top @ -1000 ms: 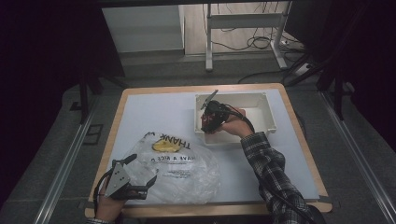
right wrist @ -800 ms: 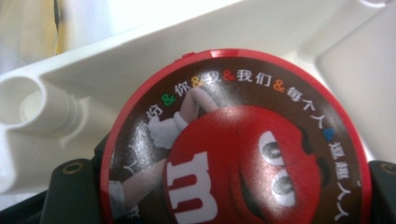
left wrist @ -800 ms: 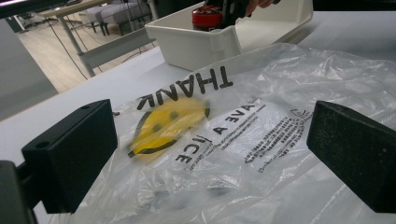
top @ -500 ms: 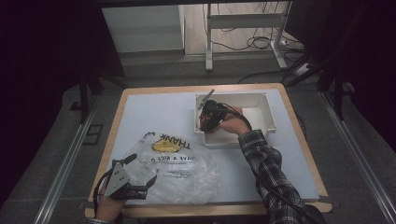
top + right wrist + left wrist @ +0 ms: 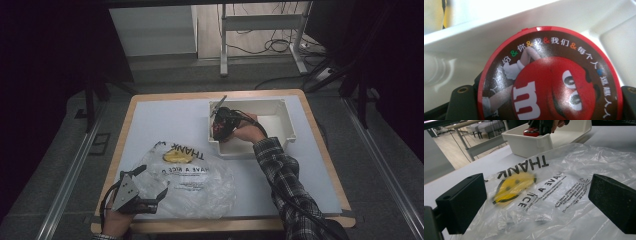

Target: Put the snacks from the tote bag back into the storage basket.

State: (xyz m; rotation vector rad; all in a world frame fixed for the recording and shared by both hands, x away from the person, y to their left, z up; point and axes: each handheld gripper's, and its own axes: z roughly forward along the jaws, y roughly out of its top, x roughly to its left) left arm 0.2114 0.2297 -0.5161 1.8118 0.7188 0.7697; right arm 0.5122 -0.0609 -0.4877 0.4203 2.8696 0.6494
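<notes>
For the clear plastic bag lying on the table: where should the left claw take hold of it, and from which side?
Grip the plastic bag at its near-left edge, where loose film bunches up off the table; the rest lies flat and offers nothing to pinch. Come in low from the person's side, where the open left claw already straddles it.

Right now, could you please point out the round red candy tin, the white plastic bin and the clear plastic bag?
round red candy tin [image 5: 551,82], right gripper view, lid face.
white plastic bin [image 5: 289,131], high view, right wall.
clear plastic bag [image 5: 579,165], left gripper view, crinkled top.
</notes>
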